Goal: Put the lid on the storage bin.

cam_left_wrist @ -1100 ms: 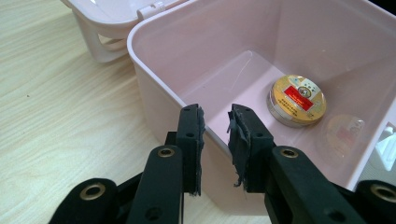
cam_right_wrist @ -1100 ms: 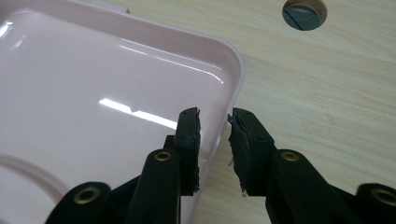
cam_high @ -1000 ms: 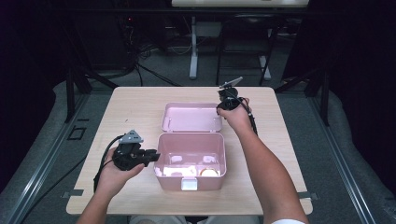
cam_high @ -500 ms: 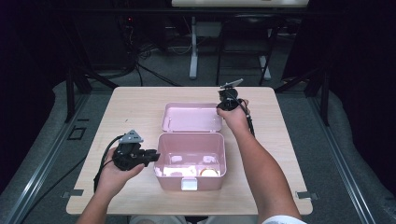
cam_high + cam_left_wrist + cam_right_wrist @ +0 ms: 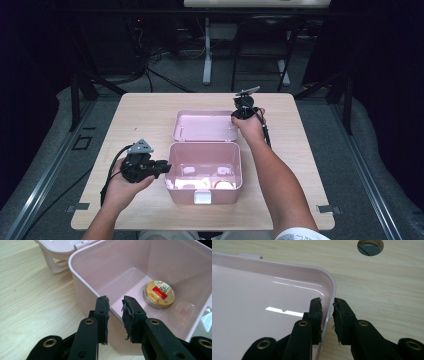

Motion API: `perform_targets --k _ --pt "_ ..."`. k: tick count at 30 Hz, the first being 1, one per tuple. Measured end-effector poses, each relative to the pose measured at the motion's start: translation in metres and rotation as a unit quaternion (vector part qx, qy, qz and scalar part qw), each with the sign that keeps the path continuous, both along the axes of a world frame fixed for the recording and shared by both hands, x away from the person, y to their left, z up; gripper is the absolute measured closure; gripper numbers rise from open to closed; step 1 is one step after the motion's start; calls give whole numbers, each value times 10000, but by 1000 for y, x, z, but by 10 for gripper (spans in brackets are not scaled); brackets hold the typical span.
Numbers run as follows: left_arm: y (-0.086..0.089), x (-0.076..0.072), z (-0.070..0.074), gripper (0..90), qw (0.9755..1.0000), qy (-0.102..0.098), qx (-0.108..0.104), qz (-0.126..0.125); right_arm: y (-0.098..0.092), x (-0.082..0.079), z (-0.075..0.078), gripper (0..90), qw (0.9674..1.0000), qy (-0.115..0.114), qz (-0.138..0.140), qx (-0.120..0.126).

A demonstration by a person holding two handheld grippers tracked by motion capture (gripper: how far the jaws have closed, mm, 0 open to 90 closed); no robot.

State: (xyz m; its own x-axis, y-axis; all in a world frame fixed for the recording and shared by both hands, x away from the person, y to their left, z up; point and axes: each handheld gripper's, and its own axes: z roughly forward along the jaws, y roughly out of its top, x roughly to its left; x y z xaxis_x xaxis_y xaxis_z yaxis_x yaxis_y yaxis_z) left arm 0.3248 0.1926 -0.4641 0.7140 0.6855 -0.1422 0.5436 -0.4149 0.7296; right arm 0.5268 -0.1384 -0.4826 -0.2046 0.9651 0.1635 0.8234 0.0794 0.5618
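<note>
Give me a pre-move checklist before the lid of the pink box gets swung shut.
1. Right hand-held gripper straddles the lid rim: ok.
2. Its pads pressing the rim: cannot tell.
3. Left hand-held gripper straddles the box wall to steady it: ok.
4. Left pads pressing: not ok, gap shows.
5. Round tin lies below the rim: ok.
6. Left jaws out of the lid's closing path: not ok.

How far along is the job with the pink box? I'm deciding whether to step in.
Done: the pink box stands open, its lid laid back flat on the table, a gold tin inside. In hand: the left gripper straddles the box's side wall, and the right gripper straddles the lid's corner rim. Probably left: swinging the lid over and shutting the box.
</note>
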Motion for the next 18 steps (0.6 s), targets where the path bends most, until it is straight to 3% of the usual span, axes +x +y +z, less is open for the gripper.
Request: perform_targets --k 18 --pt "-1 0 0 739 10000 1 -28 24 1 -1 5 824 9998 -83 -165 29"
